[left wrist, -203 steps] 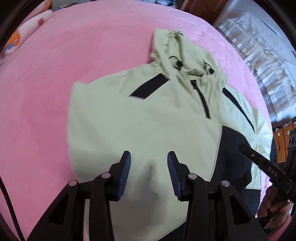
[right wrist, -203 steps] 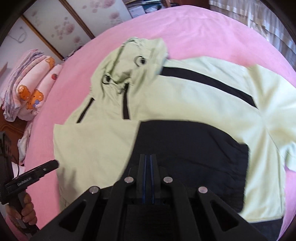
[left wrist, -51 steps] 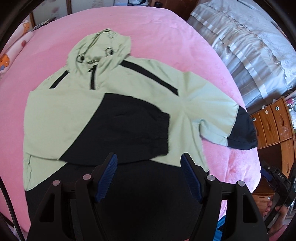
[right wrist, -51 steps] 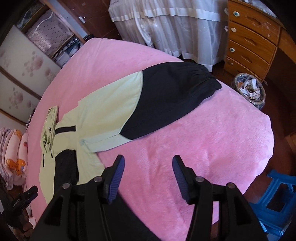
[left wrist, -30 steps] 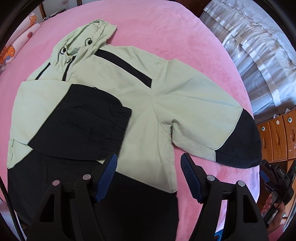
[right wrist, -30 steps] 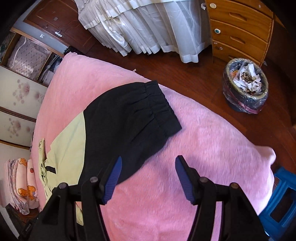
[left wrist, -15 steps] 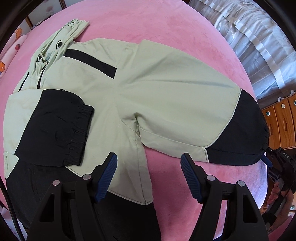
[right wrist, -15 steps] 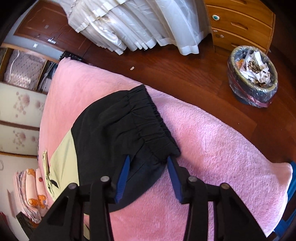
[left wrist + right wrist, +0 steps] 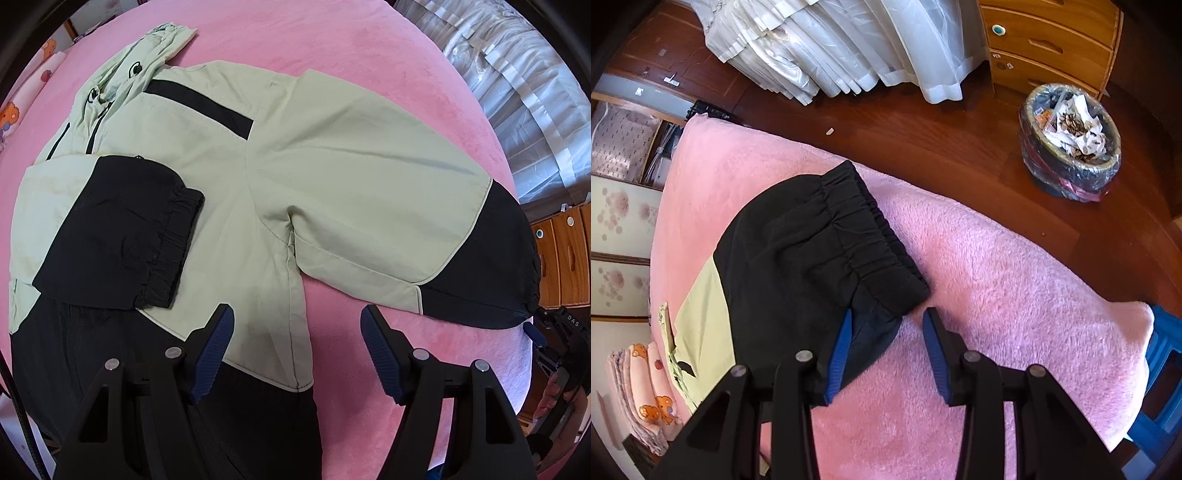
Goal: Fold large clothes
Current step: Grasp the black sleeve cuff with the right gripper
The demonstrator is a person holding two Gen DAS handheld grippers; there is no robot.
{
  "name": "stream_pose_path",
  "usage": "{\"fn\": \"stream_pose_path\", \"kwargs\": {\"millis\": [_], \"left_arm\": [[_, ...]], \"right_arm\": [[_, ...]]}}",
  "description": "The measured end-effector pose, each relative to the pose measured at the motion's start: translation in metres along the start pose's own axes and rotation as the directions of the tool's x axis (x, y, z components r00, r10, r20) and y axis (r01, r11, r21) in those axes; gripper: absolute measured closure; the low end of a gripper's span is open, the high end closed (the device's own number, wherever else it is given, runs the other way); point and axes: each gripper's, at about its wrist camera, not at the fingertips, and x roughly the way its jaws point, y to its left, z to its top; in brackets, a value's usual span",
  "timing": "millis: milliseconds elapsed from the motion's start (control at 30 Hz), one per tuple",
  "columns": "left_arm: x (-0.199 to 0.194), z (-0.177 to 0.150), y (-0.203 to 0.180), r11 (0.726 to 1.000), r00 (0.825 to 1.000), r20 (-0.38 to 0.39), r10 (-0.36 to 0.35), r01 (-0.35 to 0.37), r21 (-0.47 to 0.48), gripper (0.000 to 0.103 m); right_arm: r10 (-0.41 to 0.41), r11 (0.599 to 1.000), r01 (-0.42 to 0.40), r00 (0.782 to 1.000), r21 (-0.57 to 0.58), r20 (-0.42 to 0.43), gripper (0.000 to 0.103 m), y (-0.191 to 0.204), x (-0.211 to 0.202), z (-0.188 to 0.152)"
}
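A pale green and black hooded jacket [image 9: 332, 155] lies face up on a pink bed blanket [image 9: 332, 37]. One sleeve is folded across the chest, and its black cuff [image 9: 122, 236] rests there. The other sleeve stretches out to the right and ends in a black cuff [image 9: 820, 240] near the bed's edge. My left gripper [image 9: 297, 332] hangs open above the jacket's side seam, holding nothing. My right gripper [image 9: 888, 339] stands partly narrowed around the near corner of the outstretched sleeve. Its left pad is against the cloth and its right pad is clear of it.
Beyond the bed's edge are a dark wooden floor, a full wastebasket [image 9: 1071, 147], a wooden chest of drawers [image 9: 1052, 40] and white curtains [image 9: 831, 48]. A blue stool [image 9: 1160, 387] stands at the bed's right corner. Folded pink bedding [image 9: 646, 387] is stacked at the far left.
My right gripper came down onto the outstretched sleeve's corner and its jaws narrowed around it. My left gripper drifted right along the jacket and lower, still open.
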Motion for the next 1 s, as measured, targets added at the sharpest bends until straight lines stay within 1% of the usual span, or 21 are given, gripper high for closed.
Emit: {"fn": "stream_pose_path", "kwargs": {"millis": [100, 233, 333, 433, 533, 667, 800, 1000], "left_arm": [[0.0, -0.004, -0.002, 1.0, 1.0, -0.003, -0.011, 0.011, 0.003, 0.033], [0.001, -0.007, -0.007, 1.0, 1.0, 0.001, -0.008, 0.008, 0.02, 0.033], [0.001, -0.009, -0.008, 1.0, 1.0, 0.006, -0.019, 0.019, 0.014, 0.033], [0.001, -0.011, -0.007, 1.0, 1.0, 0.003, -0.022, 0.022, 0.008, 0.033], [-0.002, -0.012, -0.006, 1.0, 1.0, 0.008, -0.025, 0.025, 0.012, 0.033], [-0.01, -0.012, -0.002, 1.0, 0.999, 0.032, -0.024, 0.024, 0.016, 0.033], [-0.019, -0.008, 0.007, 1.0, 0.998, 0.058, -0.029, 0.028, 0.013, 0.033], [-0.033, -0.001, 0.036, 0.999, 0.995, 0.085, -0.042, 0.042, 0.002, 0.033]], "right_arm": [[0.034, 0.999, -0.034, 0.999, 0.023, 0.012, 0.063, -0.004, 0.002, 0.003], [0.073, 0.995, -0.074, 0.997, 0.062, 0.013, 0.063, -0.011, 0.015, 0.011], [0.103, 0.991, -0.106, 0.994, 0.087, 0.034, 0.064, -0.012, 0.019, 0.015], [0.099, 0.992, -0.102, 0.994, 0.071, 0.051, 0.073, -0.008, 0.019, 0.015], [0.123, 0.989, -0.127, 0.991, 0.08, 0.059, 0.079, -0.009, 0.019, 0.015], [0.146, 0.986, -0.152, 0.986, 0.063, 0.086, 0.085, -0.007, 0.014, 0.013], [0.141, 0.989, -0.145, 0.983, 0.031, 0.121, 0.086, 0.003, 0.001, 0.009], [0.174, 0.984, -0.177, 0.968, 0.001, 0.18, 0.086, 0.025, -0.028, 0.0]]}}
